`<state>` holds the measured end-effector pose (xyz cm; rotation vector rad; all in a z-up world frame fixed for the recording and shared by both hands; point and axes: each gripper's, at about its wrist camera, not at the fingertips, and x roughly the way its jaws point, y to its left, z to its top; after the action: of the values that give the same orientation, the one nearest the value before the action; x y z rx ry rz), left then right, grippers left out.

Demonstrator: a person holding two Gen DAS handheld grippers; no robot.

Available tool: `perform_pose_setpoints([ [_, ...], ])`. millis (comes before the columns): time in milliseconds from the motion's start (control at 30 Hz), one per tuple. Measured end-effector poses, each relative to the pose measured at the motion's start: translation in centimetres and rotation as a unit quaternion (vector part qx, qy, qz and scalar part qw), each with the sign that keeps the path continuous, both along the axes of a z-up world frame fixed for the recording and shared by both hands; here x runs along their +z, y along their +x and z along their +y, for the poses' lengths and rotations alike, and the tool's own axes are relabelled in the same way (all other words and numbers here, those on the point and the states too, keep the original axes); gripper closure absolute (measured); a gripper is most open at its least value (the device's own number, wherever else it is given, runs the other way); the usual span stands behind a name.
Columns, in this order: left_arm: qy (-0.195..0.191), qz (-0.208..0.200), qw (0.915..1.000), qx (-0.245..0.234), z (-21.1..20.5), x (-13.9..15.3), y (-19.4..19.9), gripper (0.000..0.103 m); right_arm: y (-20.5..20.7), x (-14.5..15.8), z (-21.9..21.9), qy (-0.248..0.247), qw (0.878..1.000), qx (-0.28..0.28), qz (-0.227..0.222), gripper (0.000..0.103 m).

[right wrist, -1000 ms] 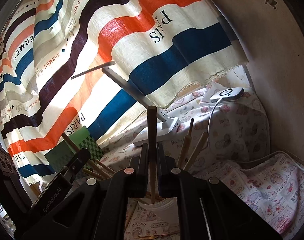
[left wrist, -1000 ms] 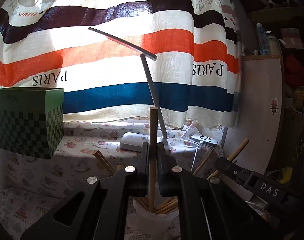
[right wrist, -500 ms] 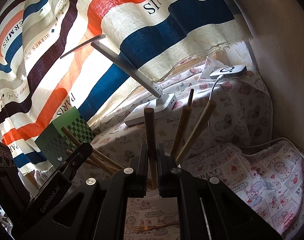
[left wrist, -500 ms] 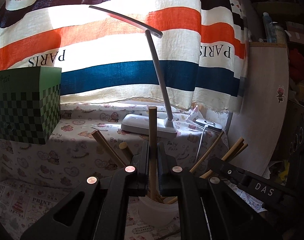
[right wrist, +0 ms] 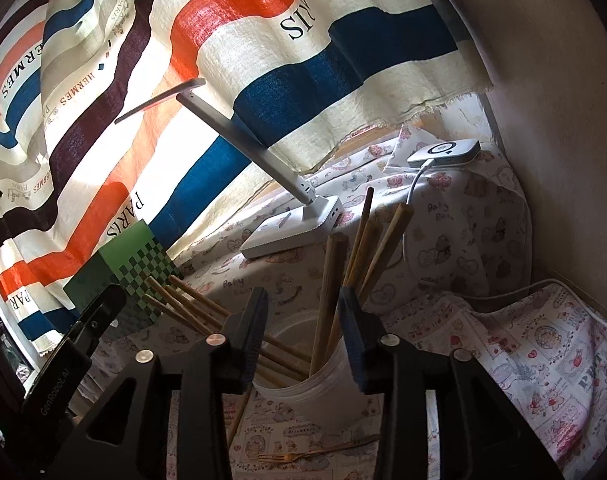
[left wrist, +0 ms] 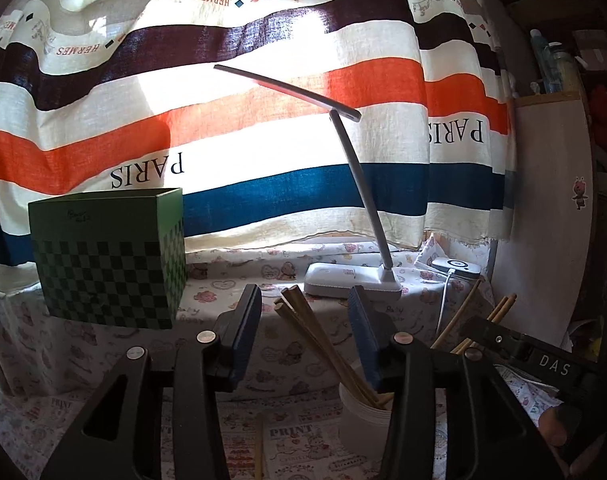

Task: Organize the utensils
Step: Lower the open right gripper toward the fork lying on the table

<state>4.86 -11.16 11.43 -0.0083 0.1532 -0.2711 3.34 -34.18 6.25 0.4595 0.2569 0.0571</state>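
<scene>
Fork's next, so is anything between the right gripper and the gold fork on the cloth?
Nothing visible. The thin gold metal fork lies bare before the white plastic cup, below the right gripper, whose jaws have just been opening off a wooden chopstick.

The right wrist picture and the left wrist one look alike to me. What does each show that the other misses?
Only the right wrist view shows a small fork lying on the printed cloth in front of the white cup. Only the left wrist view shows the shelf with bottles at far right. Both show the cup of wooden chopsticks, the green checkered box, the white desk lamp, the striped curtain, and each view's own gripper, left gripper and right gripper, with jaws apart, having just been opening.
</scene>
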Motion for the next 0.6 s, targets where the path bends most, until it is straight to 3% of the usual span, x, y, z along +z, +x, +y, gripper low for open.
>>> perform_pose_setpoints([
  [33,0.0,0.0,1.0,0.005,0.6,0.1,-0.2,0.053,-0.4,0.2,0.1,-0.005,1.0,-0.007,-0.008,0.05],
  [167,0.001,-0.008,0.9992,0.039,3.3,0.1,-1.5,0.034,-2.2,1.4,0.3,-0.01,0.999,-0.012,-0.038,0.042],
  [367,0.019,-0.014,0.997,0.073,6.5,-0.9,-3.5,0.004,-4.0,2.3,2.0,-0.018,0.997,0.027,-0.075,0.037],
  [600,0.036,0.016,0.9906,0.131,7.8,-3.1,-4.4,0.0,-3.2,1.5,5.5,-0.055,0.995,0.069,-0.055,0.036],
])
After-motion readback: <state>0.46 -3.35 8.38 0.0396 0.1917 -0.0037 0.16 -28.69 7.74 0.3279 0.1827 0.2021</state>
